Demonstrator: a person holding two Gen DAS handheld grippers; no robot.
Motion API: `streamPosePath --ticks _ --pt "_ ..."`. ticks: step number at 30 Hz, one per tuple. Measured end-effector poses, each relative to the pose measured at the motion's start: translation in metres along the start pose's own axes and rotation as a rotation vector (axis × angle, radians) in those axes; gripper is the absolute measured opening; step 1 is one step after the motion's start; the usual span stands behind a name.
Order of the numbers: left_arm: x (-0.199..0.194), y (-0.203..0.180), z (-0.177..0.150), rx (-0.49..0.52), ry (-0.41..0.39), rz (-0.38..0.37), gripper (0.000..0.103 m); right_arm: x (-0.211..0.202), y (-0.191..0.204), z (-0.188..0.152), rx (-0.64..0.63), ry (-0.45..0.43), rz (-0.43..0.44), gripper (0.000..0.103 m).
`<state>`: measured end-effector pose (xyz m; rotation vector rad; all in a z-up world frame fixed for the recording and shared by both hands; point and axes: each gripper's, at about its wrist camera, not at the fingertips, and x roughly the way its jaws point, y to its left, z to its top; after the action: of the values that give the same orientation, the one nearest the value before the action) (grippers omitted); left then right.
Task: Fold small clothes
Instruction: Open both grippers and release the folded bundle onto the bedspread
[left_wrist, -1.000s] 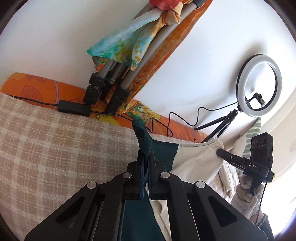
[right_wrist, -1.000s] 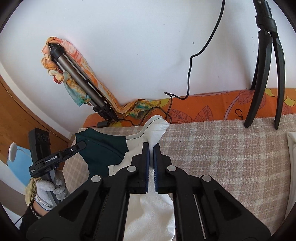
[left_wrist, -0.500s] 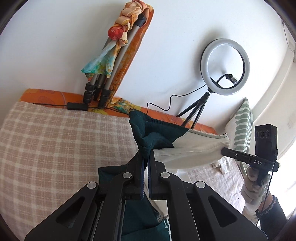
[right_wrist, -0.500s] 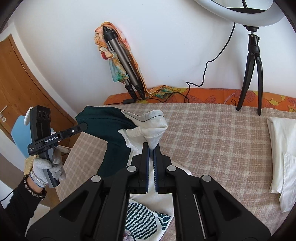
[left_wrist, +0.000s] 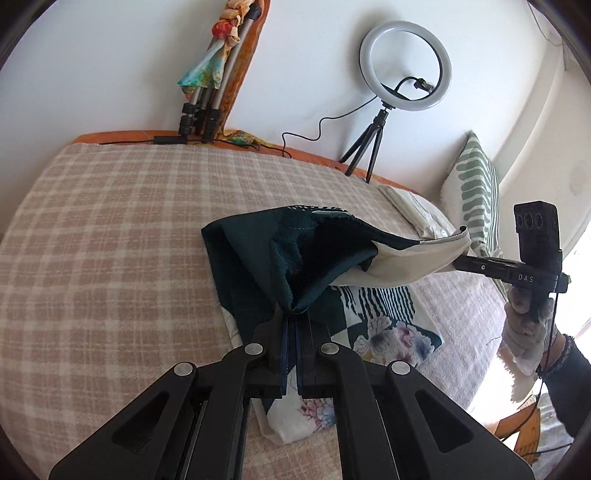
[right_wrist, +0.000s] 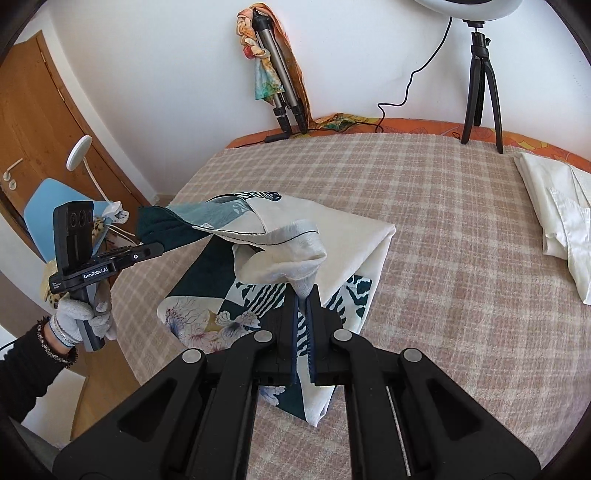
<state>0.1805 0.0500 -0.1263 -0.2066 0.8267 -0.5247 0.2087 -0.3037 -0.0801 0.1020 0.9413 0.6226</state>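
- Covering the whole work surface is a beige and cream checked blanket (right_wrist: 443, 229), spread over a bed with an orange leaf-print sheet (right_wrist: 417, 124) showing along the far edge at the white wall (right_wrist: 166, 66).
- The left gripper (left_wrist: 291, 325) is clamped on a bunched dark-teal corner of the patterned garment (left_wrist: 317, 254), with cloth pinched between its closed fingers.
- The right gripper (right_wrist: 303, 306) is clamped on a bunched cream corner of the same garment (right_wrist: 295, 251); both corners are lifted above the blanket.
- Between the two grippers the garment hangs as a raised band, teal at the left and cream at the right, while its lower part lies on the blanket near the front edge, showing floral and striped panels.
- A gloved left hand (right_wrist: 79, 317) and a gloved right hand (left_wrist: 524, 325) hold the gripper handles.
- A folded tripod (right_wrist: 277, 85) wrapped in a colourful scarf (right_wrist: 264, 74) leans against the far wall.
- A ring light (left_wrist: 405, 70) on a small black tripod stands at the far edge of the bed, right of the folded one, with its cable trailing along the wall.
- Folded white cloth (right_wrist: 557, 221) lies on the blanket at the far right, well apart from the garment.
- A green-striped cushion (left_wrist: 476, 195) stands at the right end of the bed.
- A wooden door (right_wrist: 40, 122) and a blue chair (right_wrist: 44, 199) are off the left side of the bed.
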Motion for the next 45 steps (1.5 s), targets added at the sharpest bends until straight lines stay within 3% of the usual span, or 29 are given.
streamPosePath --ticks 11,12,15,17,19,20,21,23,25,31,34,37,41,45 --pt "-0.030 -0.006 -0.067 0.159 0.045 0.125 0.002 -0.004 0.011 -0.076 -0.110 0.044 -0.161 0.005" --pt "-0.036 -0.003 -0.072 0.154 0.046 0.134 0.007 -0.008 0.012 -0.081 -0.132 0.051 -0.180 0.006" --pt "-0.058 0.015 -0.079 0.058 0.021 0.112 0.012 -0.020 0.004 -0.094 -0.126 0.066 -0.214 0.006" --pt "-0.064 0.035 -0.077 -0.094 0.022 0.028 0.017 -0.028 -0.011 -0.098 -0.012 0.065 -0.156 0.008" --pt "-0.066 0.052 -0.075 -0.255 -0.001 -0.049 0.023 -0.031 -0.025 -0.099 0.117 0.055 -0.068 0.022" --pt "-0.066 0.054 -0.073 -0.290 -0.027 -0.071 0.023 -0.031 -0.030 -0.099 0.177 0.041 -0.050 0.037" --pt "-0.065 0.050 -0.072 -0.285 -0.044 -0.078 0.023 -0.030 -0.035 -0.100 0.235 0.024 -0.021 0.043" --pt "-0.054 0.034 -0.066 -0.210 -0.022 -0.078 0.023 -0.023 -0.043 -0.100 0.335 0.016 0.065 0.043" --pt "-0.042 0.017 -0.064 -0.120 0.008 -0.029 0.023 -0.015 -0.046 -0.100 0.396 0.011 0.102 0.043" --pt "-0.023 -0.022 -0.059 0.162 -0.004 0.157 0.023 0.018 -0.043 -0.100 0.442 0.046 0.088 0.043" --pt "-0.017 -0.041 -0.062 0.360 -0.026 0.275 0.023 0.027 -0.042 -0.099 0.462 0.046 0.099 0.043" --pt "-0.008 -0.057 -0.071 0.557 -0.021 0.346 0.023 0.029 -0.037 -0.095 0.446 0.050 0.105 0.043" --pt "0.001 -0.063 -0.073 0.646 -0.005 0.362 0.006 0.037 -0.028 -0.090 0.400 0.091 0.079 0.015" --pt "-0.001 -0.063 -0.071 0.675 0.008 0.348 0.002 0.034 -0.024 -0.085 0.381 0.091 0.070 0.008"
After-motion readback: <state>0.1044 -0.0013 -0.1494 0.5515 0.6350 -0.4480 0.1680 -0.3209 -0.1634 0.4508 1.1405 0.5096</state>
